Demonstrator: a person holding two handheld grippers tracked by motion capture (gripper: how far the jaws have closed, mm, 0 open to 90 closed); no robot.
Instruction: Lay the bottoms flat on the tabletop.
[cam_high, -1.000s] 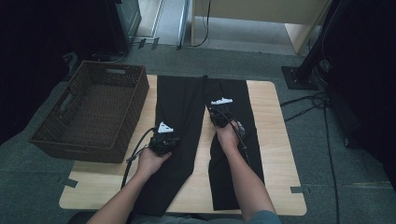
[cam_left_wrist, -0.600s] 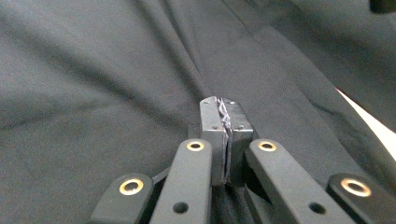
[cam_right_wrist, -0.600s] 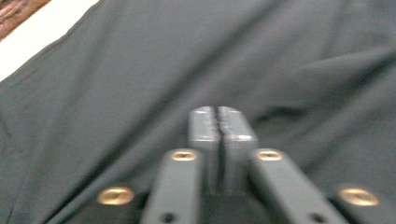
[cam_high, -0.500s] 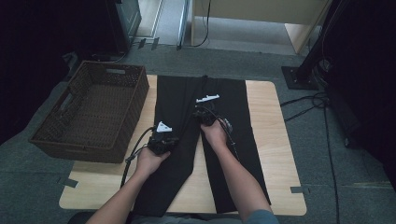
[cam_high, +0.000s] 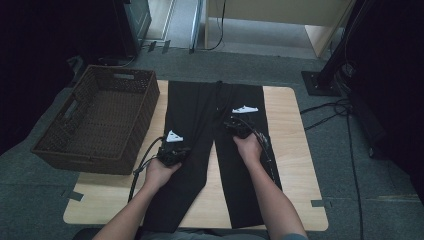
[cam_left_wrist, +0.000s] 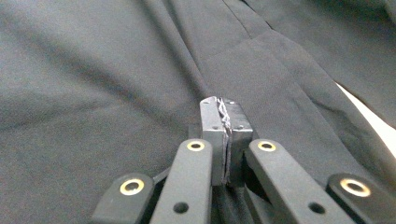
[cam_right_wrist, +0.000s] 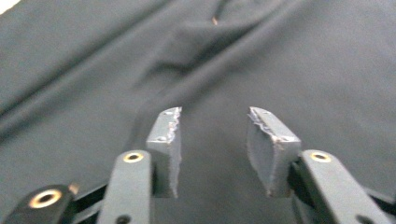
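Folding step, I reckon: black trousers (cam_high: 215, 145) lie flat on the table (cam_high: 295, 150). My left gripper (cam_left_wrist: 226, 122) is pinched together on the cloth; right gripper (cam_right_wrist: 212, 140) has just been opening, nothing between. Next it needs a fresh grip

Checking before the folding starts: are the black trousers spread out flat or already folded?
Spread out. The trousers lie full length on the table, both legs apart, beside the basket.
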